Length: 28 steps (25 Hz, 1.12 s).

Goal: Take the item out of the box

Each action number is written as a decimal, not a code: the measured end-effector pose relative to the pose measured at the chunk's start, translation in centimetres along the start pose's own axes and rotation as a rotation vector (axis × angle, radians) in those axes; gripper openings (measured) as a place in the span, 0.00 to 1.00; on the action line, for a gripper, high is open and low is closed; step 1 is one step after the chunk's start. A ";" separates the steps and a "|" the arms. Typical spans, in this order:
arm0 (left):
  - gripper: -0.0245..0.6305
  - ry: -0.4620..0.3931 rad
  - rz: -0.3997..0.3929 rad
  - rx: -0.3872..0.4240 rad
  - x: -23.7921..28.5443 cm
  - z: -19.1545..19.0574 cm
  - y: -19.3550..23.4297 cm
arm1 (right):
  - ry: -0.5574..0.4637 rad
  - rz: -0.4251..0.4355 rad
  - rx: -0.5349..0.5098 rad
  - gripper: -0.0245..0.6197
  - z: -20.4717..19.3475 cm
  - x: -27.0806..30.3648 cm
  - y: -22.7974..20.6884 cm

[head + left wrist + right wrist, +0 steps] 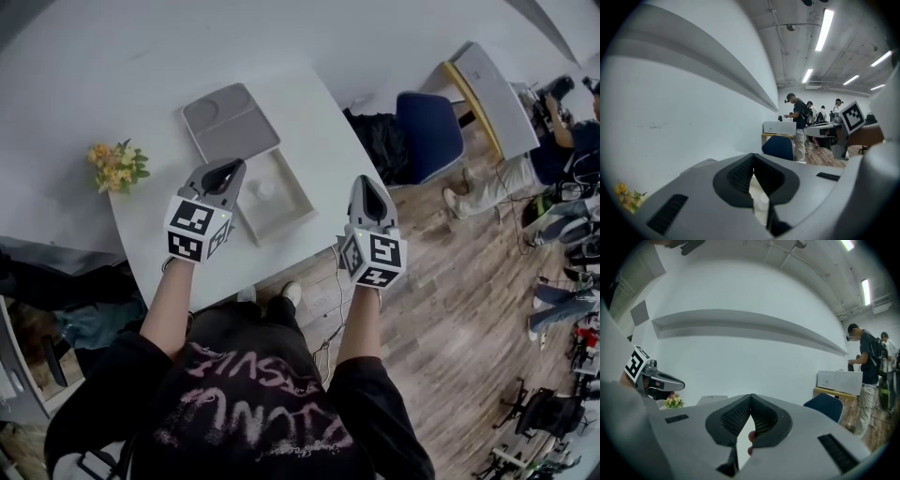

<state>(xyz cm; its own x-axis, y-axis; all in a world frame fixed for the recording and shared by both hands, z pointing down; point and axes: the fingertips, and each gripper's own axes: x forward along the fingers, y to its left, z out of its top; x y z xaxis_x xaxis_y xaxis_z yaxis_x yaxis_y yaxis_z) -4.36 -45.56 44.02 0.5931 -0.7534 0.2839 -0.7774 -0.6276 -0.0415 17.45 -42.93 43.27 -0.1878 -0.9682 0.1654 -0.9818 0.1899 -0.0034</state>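
On the white table (309, 122) an open grey box (292, 202) holds a small white item (265, 188). Its flat grey lid (230, 120) lies just behind it. My left gripper (228, 173) is shut with nothing in it and hovers at the box's left rim. In the left gripper view the jaws (753, 155) meet at the tips, and a bit of the white item (761, 205) shows below them. My right gripper (367, 187) is also shut and empty. It hangs at the table's right edge, to the right of the box, with its pads closed together (750, 397).
Yellow flowers (117, 166) stand at the table's left. A blue chair (428, 131) and a dark bag (380, 141) sit past the right edge, over wooden floor. People stand at desks further off (799, 126). A white wall lies beyond the table.
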 end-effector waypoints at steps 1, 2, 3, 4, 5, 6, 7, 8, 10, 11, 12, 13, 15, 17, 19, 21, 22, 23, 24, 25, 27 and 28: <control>0.04 -0.001 0.007 -0.002 0.0 0.2 0.0 | 0.000 0.008 -0.002 0.05 0.2 0.2 0.0; 0.04 -0.002 0.013 -0.002 0.0 0.4 0.0 | -0.002 0.016 -0.005 0.05 0.5 0.3 0.0; 0.04 -0.002 0.019 -0.001 0.0 0.7 -0.1 | -0.004 0.025 -0.008 0.05 0.7 0.5 0.0; 0.04 -0.004 0.024 -0.001 0.0 0.9 -0.1 | -0.007 0.032 -0.009 0.05 1.0 0.6 -0.1; 0.04 -0.006 0.030 -0.002 0.1 1.1 -0.2 | -0.010 0.039 -0.009 0.05 1.2 0.8 -0.1; 0.04 -0.007 0.037 -0.003 0.1 1.2 -0.2 | -0.014 0.046 -0.007 0.05 1.4 0.9 -0.1; 0.04 -0.010 0.043 -0.005 0.2 1.4 -0.2 | -0.019 0.052 -0.006 0.05 1.7 1.0 -0.1; 0.04 -0.012 0.049 -0.004 0.2 1.5 -0.3 | -0.023 0.058 -0.006 0.05 1.9 1.1 -0.1; 0.04 -0.013 0.058 0.004 0.5 1.8 -0.5 | -0.031 0.069 -0.006 0.05 2.2 1.5 -0.2; 0.04 -0.012 0.059 0.009 0.6 1.9 -0.7 | -0.034 0.075 -0.006 0.05 2.3 1.6 -0.3; 0.04 -0.010 0.059 0.013 0.7 1.9 -0.9 | -0.036 0.081 -0.006 0.05 2.3 1.7 -0.4; 0.04 -0.007 0.058 0.015 0.9 2.0 -1.1 | -0.038 0.084 -0.004 0.05 2.3 1.8 -0.6; 0.04 0.000 0.056 0.020 1.1 2.0 -1.4 | -0.042 0.086 -0.001 0.05 2.4 1.9 -0.9; 0.04 0.012 0.048 0.021 1.3 1.7 -1.7 | -0.044 0.089 -0.003 0.05 2.5 2.0 -1.0; 0.08 0.032 0.039 0.018 1.6 1.2 -1.8 | -0.044 0.092 -0.005 0.05 2.4 2.1 -1.0; 0.09 0.051 0.032 0.017 1.9 0.6 -2.1 | -0.040 0.090 0.000 0.05 2.1 2.2 -1.2; 0.09 0.058 0.027 0.017 2.0 0.3 -2.3 | -0.039 0.089 0.005 0.05 2.0 2.2 -1.3; 0.11 0.065 0.021 0.018 2.2 0.0 -2.5 | -0.039 0.089 0.010 0.05 1.9 2.3 -1.4; 0.13 0.075 0.016 0.020 2.3 -0.2 -2.6 | -0.040 0.090 0.013 0.05 1.9 2.4 -1.5; 0.15 0.085 0.011 0.022 2.5 -0.5 -2.8 | -0.039 0.092 0.013 0.05 1.8 2.4 -1.5; 0.17 0.101 0.003 0.026 2.7 -0.9 -3.1 | -0.035 0.095 0.013 0.05 1.8 2.5 -1.7; 0.17 0.108 0.000 0.027 2.8 -1.2 -3.3 | -0.033 0.095 0.013 0.05 1.7 2.5 -1.7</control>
<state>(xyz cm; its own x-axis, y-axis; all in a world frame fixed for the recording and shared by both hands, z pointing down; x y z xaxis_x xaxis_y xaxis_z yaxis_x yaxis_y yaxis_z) -0.38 -45.42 46.07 0.5658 -0.7288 0.3857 -0.7706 -0.6338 -0.0671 18.63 -45.97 42.01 -0.2810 -0.9507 0.1311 -0.9597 0.2796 -0.0300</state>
